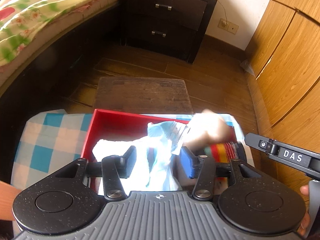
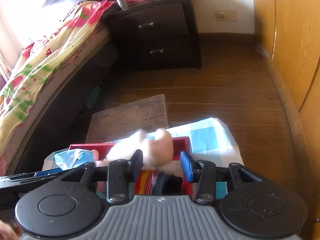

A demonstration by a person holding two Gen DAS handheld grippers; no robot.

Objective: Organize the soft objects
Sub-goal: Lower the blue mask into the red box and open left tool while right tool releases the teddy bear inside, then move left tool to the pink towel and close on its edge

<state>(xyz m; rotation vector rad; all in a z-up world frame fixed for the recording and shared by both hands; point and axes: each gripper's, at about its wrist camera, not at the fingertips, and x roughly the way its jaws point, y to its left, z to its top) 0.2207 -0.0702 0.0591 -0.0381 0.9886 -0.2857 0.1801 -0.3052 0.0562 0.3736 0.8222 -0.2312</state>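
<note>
A red box sits on a blue-and-white checked cloth. In the left wrist view my left gripper hangs over the box with its jaws apart around a light blue-and-white soft cloth; I cannot tell whether the pads touch it. A blurred pale plush toy with a striped body lies at the box's right side. In the right wrist view my right gripper is open around that plush toy and its striped part, above the red box.
A dark wooden stool stands just beyond the box. A dark two-drawer nightstand is at the back, a bed with a floral quilt on the left, and a wooden wardrobe on the right.
</note>
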